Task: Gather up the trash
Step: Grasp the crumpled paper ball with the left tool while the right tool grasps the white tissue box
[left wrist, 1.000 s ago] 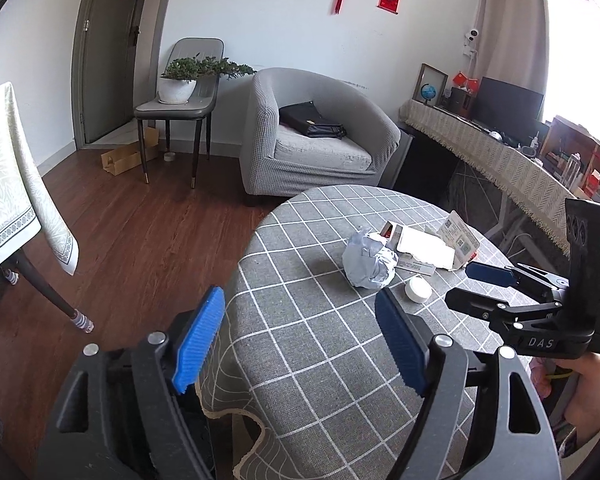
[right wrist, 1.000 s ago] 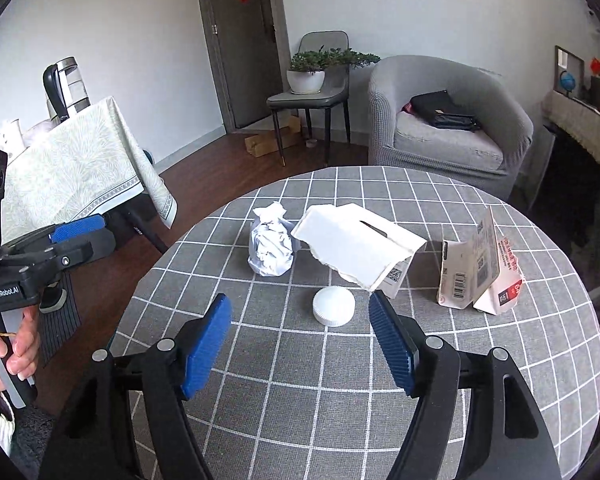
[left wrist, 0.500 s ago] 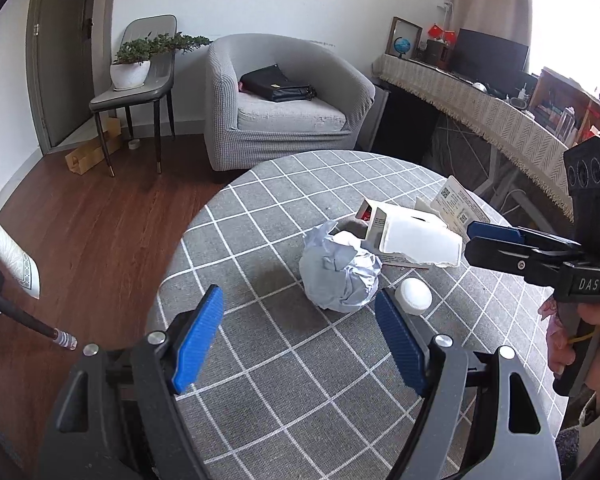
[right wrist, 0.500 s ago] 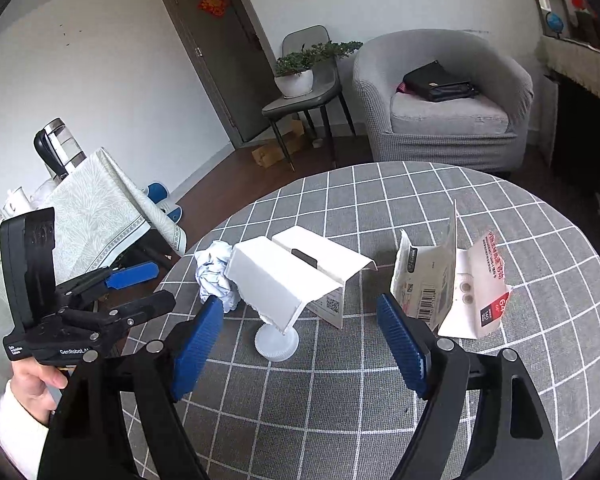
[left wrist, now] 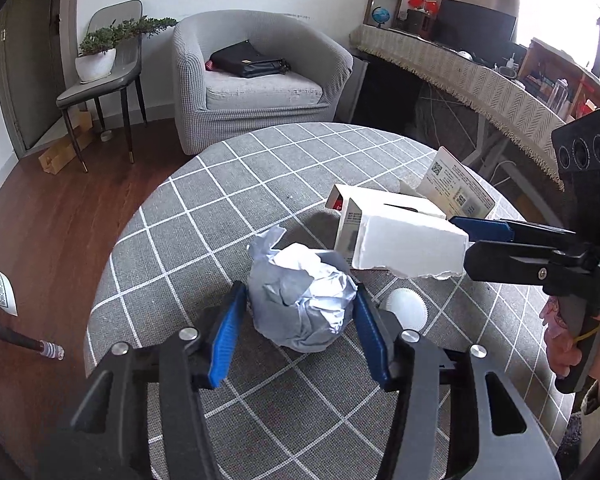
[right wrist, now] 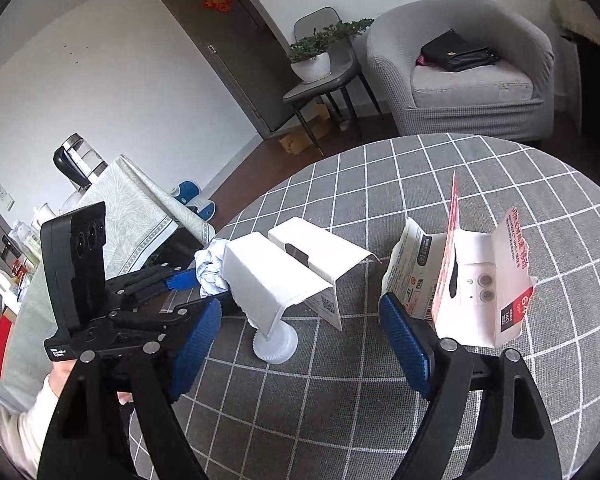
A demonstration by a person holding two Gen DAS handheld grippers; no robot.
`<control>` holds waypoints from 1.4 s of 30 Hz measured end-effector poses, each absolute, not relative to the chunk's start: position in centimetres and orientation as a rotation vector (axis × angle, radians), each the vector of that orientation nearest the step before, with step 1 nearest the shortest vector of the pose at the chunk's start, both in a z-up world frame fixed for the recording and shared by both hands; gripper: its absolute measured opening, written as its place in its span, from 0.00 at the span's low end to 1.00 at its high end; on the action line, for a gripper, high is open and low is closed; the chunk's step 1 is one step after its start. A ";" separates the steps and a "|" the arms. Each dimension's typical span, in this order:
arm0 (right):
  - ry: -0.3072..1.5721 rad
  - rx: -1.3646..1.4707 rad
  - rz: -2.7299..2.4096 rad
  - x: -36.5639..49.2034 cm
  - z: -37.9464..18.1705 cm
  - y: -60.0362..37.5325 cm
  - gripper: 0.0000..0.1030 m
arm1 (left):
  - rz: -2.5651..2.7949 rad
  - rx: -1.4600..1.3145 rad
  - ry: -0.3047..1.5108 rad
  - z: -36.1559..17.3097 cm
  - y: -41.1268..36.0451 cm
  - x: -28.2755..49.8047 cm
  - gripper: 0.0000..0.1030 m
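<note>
now | crumpled paper ball [left wrist: 302, 306]: pale, creased | left gripper [left wrist: 296, 322] fingers closing round it | right gripper [right wrist: 300, 328] opening, empty

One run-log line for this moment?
left tongs: closing around crumpled white paper ball | right tongs: opening, empty, near torn white cardboard box

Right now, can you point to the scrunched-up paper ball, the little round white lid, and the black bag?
paper ball [left wrist: 300, 304], left wrist view, middle of its crumpled front.
round white lid [left wrist: 406, 307], left wrist view, its top face.
black bag [left wrist: 248, 59], left wrist view, its top side.
</note>
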State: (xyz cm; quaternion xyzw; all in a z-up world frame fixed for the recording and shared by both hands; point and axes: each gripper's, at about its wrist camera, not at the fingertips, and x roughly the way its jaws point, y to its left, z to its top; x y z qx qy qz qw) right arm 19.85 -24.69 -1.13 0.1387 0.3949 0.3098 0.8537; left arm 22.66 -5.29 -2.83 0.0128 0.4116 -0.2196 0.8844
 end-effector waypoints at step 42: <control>0.866 0.275 0.774 23.2 -2.3 -16.5 0.54 | -0.377 -0.034 0.864 -1.6 2.0 21.2 0.53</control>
